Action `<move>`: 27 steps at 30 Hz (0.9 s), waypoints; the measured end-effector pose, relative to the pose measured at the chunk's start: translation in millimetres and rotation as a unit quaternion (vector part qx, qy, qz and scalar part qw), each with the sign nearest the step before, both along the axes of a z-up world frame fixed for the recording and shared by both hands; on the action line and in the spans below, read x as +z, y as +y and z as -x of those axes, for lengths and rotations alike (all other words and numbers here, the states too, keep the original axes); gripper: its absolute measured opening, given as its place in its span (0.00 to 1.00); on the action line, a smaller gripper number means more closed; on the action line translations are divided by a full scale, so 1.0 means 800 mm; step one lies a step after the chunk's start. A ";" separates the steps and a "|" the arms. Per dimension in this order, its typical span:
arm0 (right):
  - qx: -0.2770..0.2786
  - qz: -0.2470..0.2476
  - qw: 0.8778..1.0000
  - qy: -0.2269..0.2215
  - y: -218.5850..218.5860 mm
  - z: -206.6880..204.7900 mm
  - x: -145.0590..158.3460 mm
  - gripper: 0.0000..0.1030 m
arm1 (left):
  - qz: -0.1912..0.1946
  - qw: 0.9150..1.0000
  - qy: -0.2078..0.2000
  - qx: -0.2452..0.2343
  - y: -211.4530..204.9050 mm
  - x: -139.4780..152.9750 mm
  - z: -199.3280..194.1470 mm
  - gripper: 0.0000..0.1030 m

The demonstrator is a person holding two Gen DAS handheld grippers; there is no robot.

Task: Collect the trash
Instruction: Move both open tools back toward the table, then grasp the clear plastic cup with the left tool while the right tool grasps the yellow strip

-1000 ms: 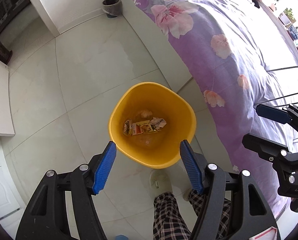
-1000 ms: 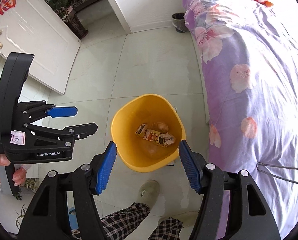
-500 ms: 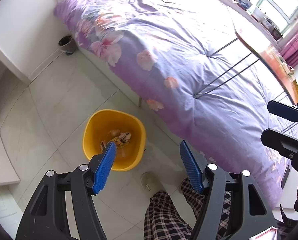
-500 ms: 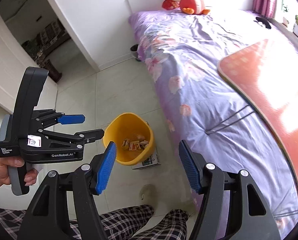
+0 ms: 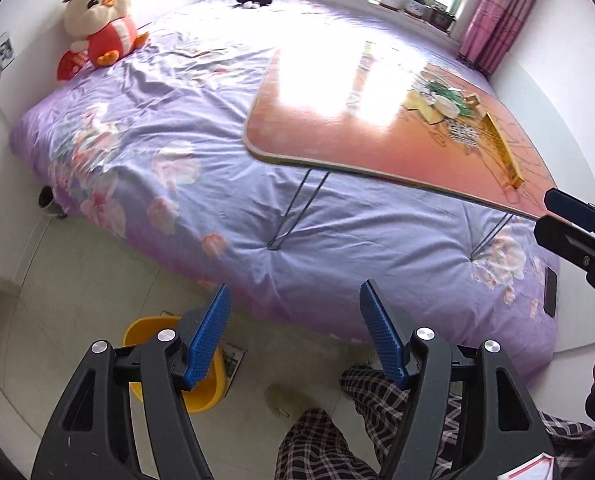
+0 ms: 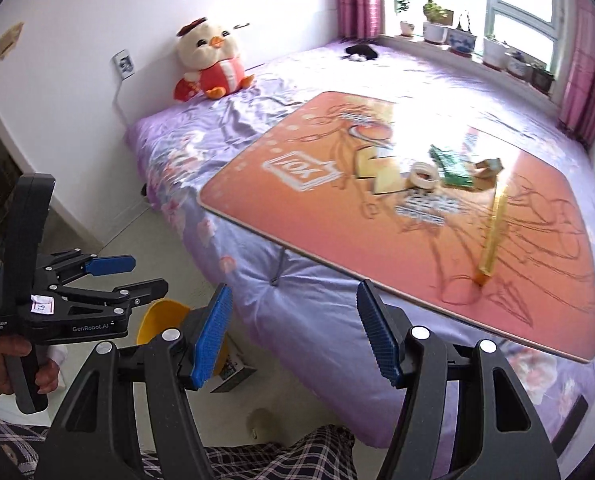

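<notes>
I find both grippers empty, jaws apart: left gripper (image 5: 293,334), right gripper (image 6: 295,330). The trash (image 6: 453,168) lies on the folding table (image 6: 305,216), ahead and rightward; the long yellow wrapper (image 6: 495,228) runs toward my right gripper, the nearer one; bin (image 6: 159,318) sits low left

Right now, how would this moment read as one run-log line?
left claw: open, empty | right claw: open, empty | trash: on folding table | yellow bin: floor beside bed

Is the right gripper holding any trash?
No: the right gripper is open, nothing between its fingers.
</notes>
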State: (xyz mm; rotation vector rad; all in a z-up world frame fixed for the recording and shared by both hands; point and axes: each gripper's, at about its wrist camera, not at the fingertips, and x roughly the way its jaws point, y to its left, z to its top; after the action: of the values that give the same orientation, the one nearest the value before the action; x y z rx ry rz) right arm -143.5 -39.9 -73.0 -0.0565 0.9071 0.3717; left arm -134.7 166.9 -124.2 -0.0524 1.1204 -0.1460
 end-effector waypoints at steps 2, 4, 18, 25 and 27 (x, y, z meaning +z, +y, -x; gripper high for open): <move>-0.043 -0.003 0.999 -0.006 -0.029 -0.006 0.001 0.63 | 0.001 1.000 -0.005 -0.021 -0.019 0.003 -0.014 0.65; -0.083 -0.002 0.996 -0.012 -0.056 -0.015 0.003 0.63 | 0.000 0.999 -0.009 -0.040 -0.039 0.006 -0.029 0.65; -0.198 0.033 0.980 0.015 -0.156 -0.125 -0.044 0.63 | -0.025 0.995 -0.021 -0.096 -0.154 0.006 -0.150 0.78; -0.182 0.058 0.981 0.023 -0.161 -0.169 -0.068 0.63 | -0.040 0.993 -0.013 -0.110 -0.203 -0.003 -0.200 0.79; -0.173 0.073 0.982 0.025 -0.164 -0.179 -0.073 0.61 | -0.042 0.993 -0.008 -0.111 -0.213 -0.007 -0.209 0.78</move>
State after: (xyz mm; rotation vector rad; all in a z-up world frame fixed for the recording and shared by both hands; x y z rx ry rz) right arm -0.5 -171.1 -131.6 -0.0226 0.9728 -0.0183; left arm 32.7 -3.3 -130.0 0.1486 1.1137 -0.2974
